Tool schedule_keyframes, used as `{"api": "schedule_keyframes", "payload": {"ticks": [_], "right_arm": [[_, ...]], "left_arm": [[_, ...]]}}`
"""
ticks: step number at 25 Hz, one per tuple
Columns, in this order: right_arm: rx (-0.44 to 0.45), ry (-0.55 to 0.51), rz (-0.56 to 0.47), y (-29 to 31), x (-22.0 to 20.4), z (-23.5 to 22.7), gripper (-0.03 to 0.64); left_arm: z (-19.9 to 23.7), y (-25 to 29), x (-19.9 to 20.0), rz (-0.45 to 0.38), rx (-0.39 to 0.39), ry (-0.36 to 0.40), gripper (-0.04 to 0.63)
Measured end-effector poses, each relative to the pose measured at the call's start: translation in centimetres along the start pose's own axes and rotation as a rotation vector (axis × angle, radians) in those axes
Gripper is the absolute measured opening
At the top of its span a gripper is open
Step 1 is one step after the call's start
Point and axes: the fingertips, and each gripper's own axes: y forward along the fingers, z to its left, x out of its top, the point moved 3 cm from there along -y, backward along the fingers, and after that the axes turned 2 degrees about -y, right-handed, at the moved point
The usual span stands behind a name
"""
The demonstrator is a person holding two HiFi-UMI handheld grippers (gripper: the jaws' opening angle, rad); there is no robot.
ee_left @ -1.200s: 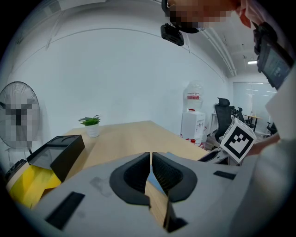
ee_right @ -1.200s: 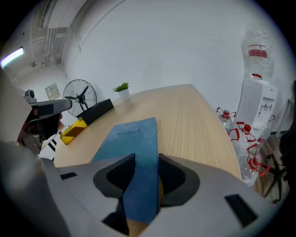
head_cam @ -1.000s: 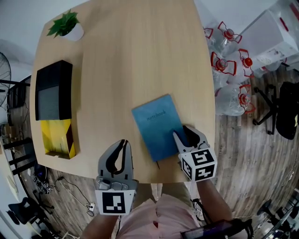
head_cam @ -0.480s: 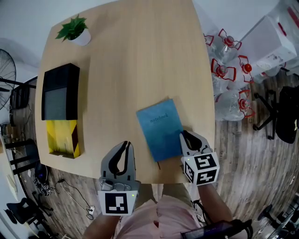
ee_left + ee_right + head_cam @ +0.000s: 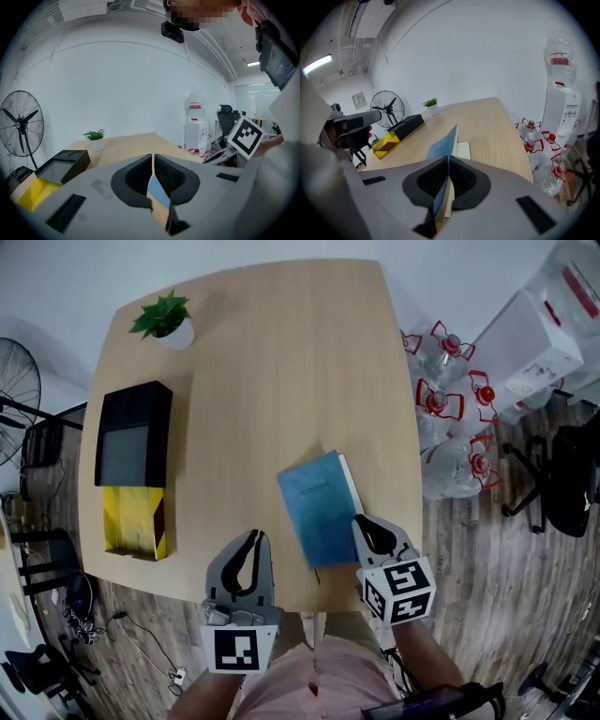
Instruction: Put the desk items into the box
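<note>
A blue notebook [image 5: 319,507] lies near the front right edge of the wooden table [image 5: 272,371]. My right gripper [image 5: 368,532] is shut on its near right corner; in the right gripper view the blue cover [image 5: 444,143] stands tilted up between the jaws with white pages [image 5: 462,150] lying below. My left gripper [image 5: 247,557] hovers at the table's front edge, left of the notebook, shut and empty. The box [image 5: 133,472], black with a yellow end, sits at the table's left side, also in the left gripper view [image 5: 58,165].
A small potted plant [image 5: 167,320] stands at the far left corner of the table. Several water bottles [image 5: 442,399] lie on the floor right of the table, beside an office chair [image 5: 562,474]. A fan [image 5: 14,371] stands at the left.
The right gripper has stayed shut on the notebook's corner and the blue cover has lifted off the pages. The left gripper has held its place, shut.
</note>
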Motion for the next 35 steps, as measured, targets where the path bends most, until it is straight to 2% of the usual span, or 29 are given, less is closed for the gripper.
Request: {"api": "schedule_keyframes", "payload": {"ticks": [5, 11, 24, 30, 35], "right_arm": [[0.036, 0.007, -0.027, -0.9, 1.1, 1.8, 0.012], [0.070, -0.037, -0.073, -2.0, 3.0, 4.3, 0.009], [0.102, -0.066, -0.096, -3.1, 4.0, 6.3, 0.006], [0.089, -0.092, -0.100, -2.7, 3.4, 5.9, 0.008], [0.158, -0.084, -0.105, -2.5, 3.3, 5.8, 0.023]], "left_arm": [[-0.2, -1.0, 1.7, -0.043, 0.007, 0.000, 0.025], [-0.2, -2.3, 3.4, -0.091, 0.023, 0.000, 0.025], [-0.3, -4.2, 5.8, -0.165, 0.035, 0.027, 0.025], [-0.2, -4.2, 4.6, -0.129, 0.044, 0.011, 0.025], [-0.5, -4.0, 3.5, -0.094, 0.035, 0.019, 0.025]]}}
